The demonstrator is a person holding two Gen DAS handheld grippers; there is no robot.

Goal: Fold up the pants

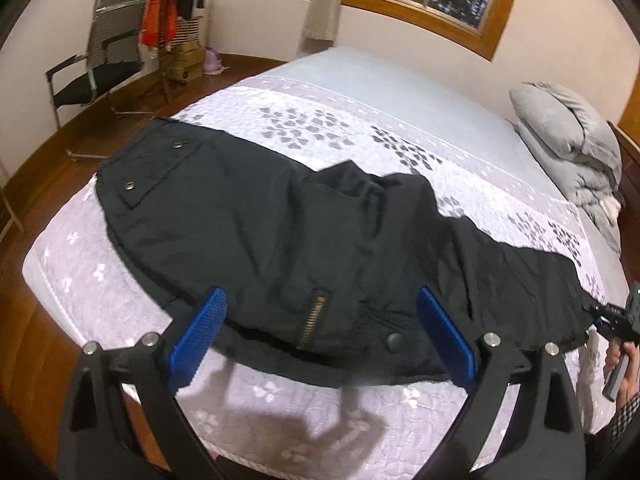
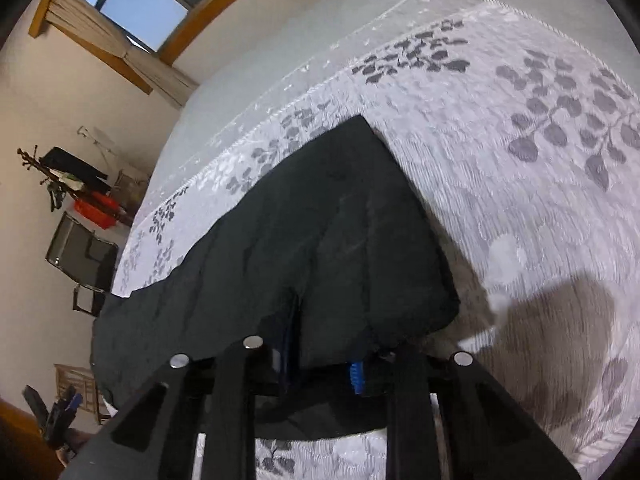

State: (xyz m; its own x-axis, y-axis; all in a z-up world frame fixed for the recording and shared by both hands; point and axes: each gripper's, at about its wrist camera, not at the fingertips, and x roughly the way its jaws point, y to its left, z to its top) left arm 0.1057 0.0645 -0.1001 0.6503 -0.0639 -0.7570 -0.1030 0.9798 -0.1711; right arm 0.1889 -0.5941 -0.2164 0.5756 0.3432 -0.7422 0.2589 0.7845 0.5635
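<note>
From the left wrist view, the black pants [image 1: 280,220] lie spread across the quilted bed [image 1: 360,120], waistband nearest the camera. The left gripper [image 1: 320,320] hovers over the zipper [image 1: 310,322] with its blue fingers [image 1: 200,332] wide apart, holding nothing.

From the right wrist view, the right gripper [image 2: 320,364] is closed on the leg hem, cloth bunched between its fingers.

The fold seems barely begun; next, the left gripper likely needs to pinch the waistband.
</note>
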